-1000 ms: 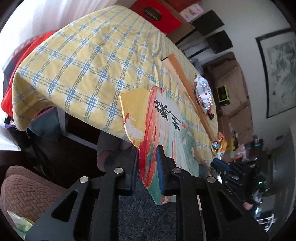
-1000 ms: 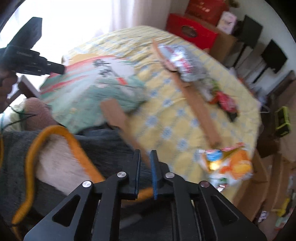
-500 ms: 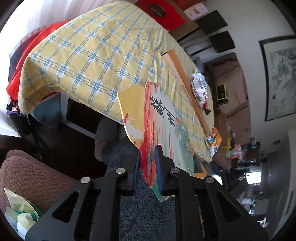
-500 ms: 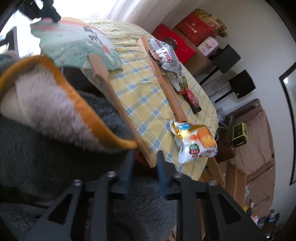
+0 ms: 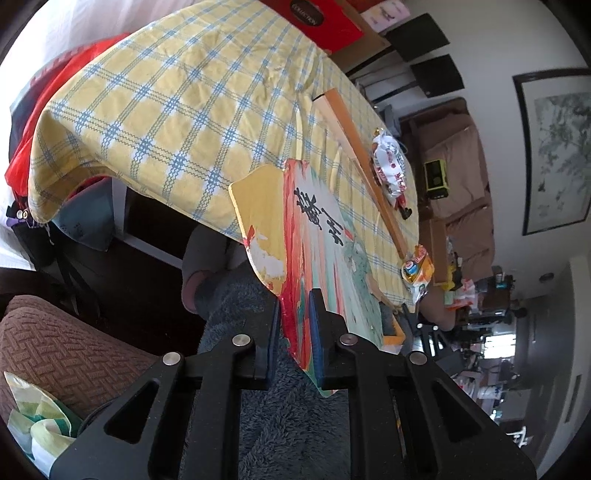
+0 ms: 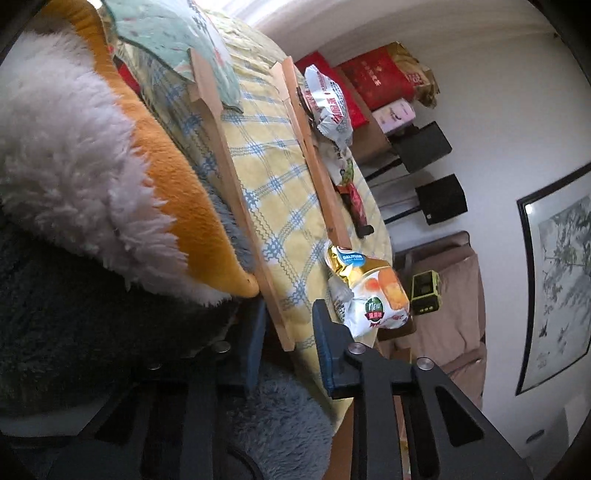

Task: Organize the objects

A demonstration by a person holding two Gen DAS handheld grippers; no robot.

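Note:
My left gripper (image 5: 294, 314) is shut on the edge of a painted paper fan (image 5: 317, 236) with black characters, held over the near edge of the yellow checked table (image 5: 177, 110). In the right wrist view the fan's blade (image 6: 173, 33) lies at the top and its long wooden handle (image 6: 236, 206) runs down between my right gripper's (image 6: 286, 332) fingers, which stand apart around its end. An orange and white snack bag (image 6: 369, 291) lies on the table beside that gripper.
A long wooden strip (image 6: 314, 155) lies across the table with a white snack bag (image 6: 328, 107) and small packets beside it. A fluffy grey, orange and white sleeve (image 6: 110, 177) fills the left. Red boxes (image 6: 376, 74) stand behind the table. A brown seat (image 5: 66, 350) is below left.
The right gripper has opened; its fingers now stand apart around the fan handle. The left gripper keeps its hold on the fan and has drawn back slightly.

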